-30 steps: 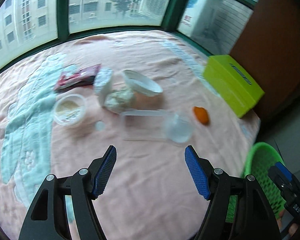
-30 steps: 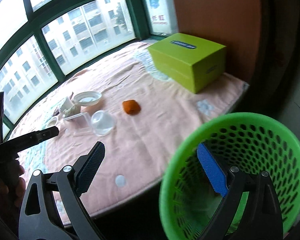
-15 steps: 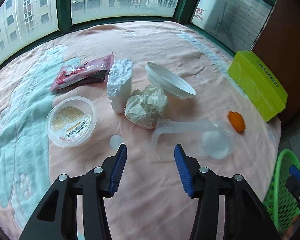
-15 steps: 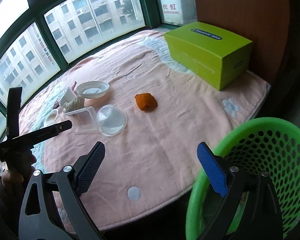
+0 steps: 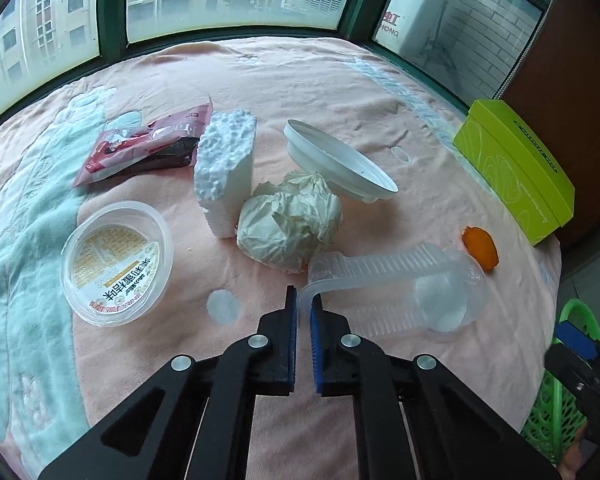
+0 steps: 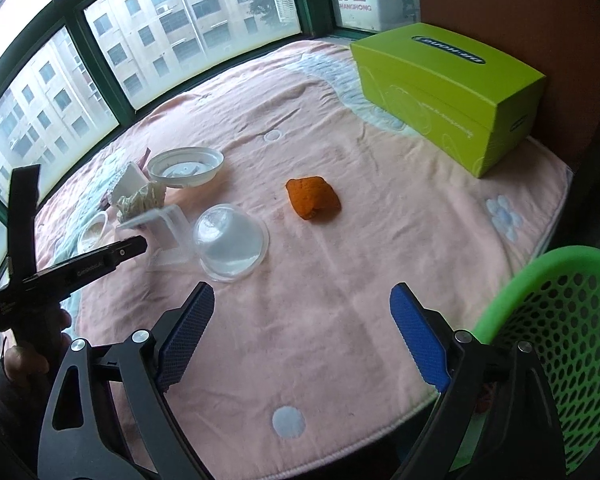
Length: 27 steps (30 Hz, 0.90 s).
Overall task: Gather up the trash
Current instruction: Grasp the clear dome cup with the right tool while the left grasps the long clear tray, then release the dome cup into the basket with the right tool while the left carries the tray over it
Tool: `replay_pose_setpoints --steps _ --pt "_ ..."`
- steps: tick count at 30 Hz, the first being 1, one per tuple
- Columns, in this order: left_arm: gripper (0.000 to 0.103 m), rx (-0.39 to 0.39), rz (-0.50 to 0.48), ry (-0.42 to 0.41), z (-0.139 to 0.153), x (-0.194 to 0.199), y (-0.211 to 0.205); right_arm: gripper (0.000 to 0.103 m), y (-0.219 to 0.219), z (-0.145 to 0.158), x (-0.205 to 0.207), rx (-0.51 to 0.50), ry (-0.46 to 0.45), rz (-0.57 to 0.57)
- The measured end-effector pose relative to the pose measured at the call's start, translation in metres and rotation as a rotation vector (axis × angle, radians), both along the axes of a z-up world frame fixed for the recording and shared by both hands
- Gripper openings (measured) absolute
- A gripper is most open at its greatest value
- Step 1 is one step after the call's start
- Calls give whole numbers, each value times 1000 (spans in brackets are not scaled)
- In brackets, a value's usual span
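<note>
My left gripper [image 5: 303,303] is shut on the near rim of a clear plastic clamshell container [image 5: 396,280], which lies on the pink blanket; it also shows in the right wrist view [image 6: 204,236]. Other trash lies around it: a crumpled paper ball [image 5: 288,224], a white foam block [image 5: 224,176], a white plastic lid [image 5: 336,164], a round clear tub [image 5: 116,260], a red snack wrapper [image 5: 144,148] and an orange peel [image 6: 312,198]. My right gripper [image 6: 300,320] is open and empty, beside the green mesh basket [image 6: 560,340].
A lime-green box [image 6: 448,92] stands at the far right by the brown wall. Windows run along the back. The blanket's front edge [image 6: 340,452] drops off near the basket, which also shows in the left wrist view [image 5: 556,400].
My left gripper moved forward to the clamshell and closed on its rim. My right gripper rose and shifted left, away from over the basket, still open.
</note>
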<state>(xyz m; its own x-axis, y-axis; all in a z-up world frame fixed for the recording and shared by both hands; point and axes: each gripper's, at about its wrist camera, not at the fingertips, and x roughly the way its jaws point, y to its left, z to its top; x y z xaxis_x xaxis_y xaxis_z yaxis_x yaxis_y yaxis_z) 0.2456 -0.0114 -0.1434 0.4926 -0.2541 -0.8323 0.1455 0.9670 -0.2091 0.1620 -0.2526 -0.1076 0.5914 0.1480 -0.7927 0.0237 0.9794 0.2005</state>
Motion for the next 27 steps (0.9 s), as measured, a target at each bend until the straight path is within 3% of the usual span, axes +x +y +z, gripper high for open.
replay_pose_setpoints --steps 15,21,27 --pt "6 -58 75 -52 34 -30 41 76 37 -15 43 -7 9 92" --pt "6 -75 104 -55 39 -36 54 73 59 -25 61 -56 21 135" --pt "6 -74 107 -56 41 -41 58 59 68 -36 69 -85 33 149"
